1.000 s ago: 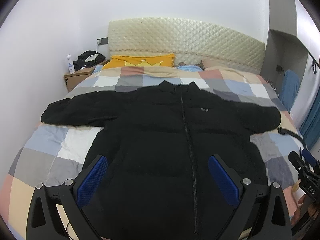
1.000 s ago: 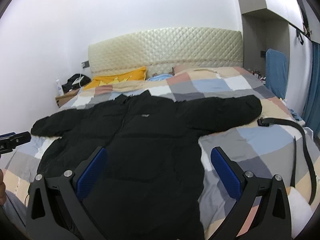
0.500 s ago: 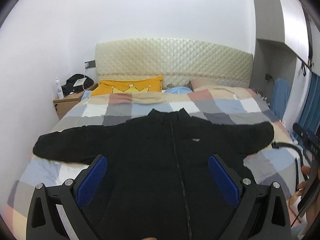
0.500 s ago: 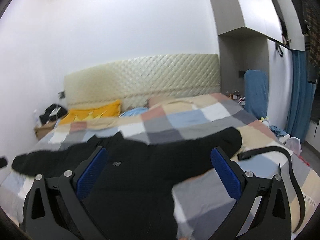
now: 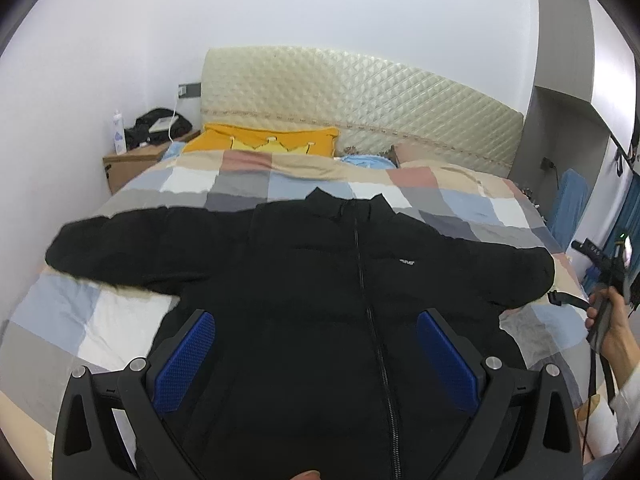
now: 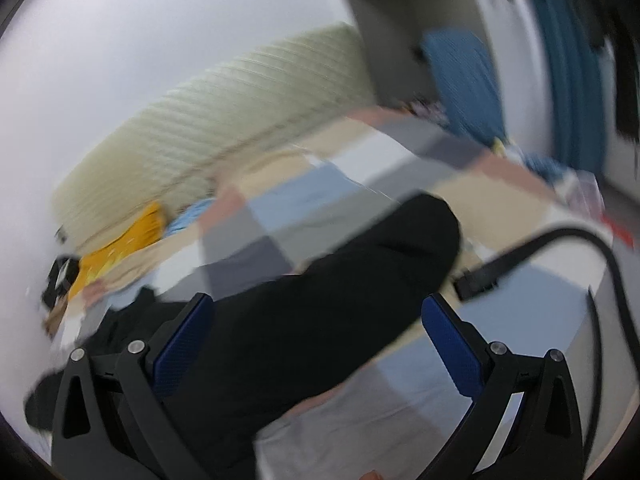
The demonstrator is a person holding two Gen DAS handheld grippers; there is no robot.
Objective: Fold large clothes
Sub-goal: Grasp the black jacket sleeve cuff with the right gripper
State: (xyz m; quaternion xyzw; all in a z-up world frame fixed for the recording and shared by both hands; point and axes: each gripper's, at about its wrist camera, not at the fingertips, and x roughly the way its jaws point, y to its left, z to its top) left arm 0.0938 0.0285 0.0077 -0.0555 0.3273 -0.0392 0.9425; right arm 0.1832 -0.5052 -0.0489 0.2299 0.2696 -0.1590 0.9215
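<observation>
A black puffer jacket (image 5: 320,292) lies face up on the checked bed cover (image 5: 92,312), zipped, with both sleeves spread out sideways. My left gripper (image 5: 316,336) is open and empty above the jacket's lower body. My right gripper (image 6: 316,320) is open and empty above the jacket's right sleeve (image 6: 340,280); that view is blurred. The right gripper also shows in the left wrist view (image 5: 604,268), held by a hand at the bed's right edge.
A black belt (image 6: 520,252) lies on the cover just right of the sleeve cuff. A yellow pillow (image 5: 264,144) and padded headboard (image 5: 360,112) are at the far end. A wooden nightstand (image 5: 136,160) stands far left. A blue garment (image 5: 568,204) hangs at the right.
My right gripper has swung right and tilted, now over the right sleeve and belt. My left gripper has shifted slightly, still over the jacket's body. The jacket has not moved.
</observation>
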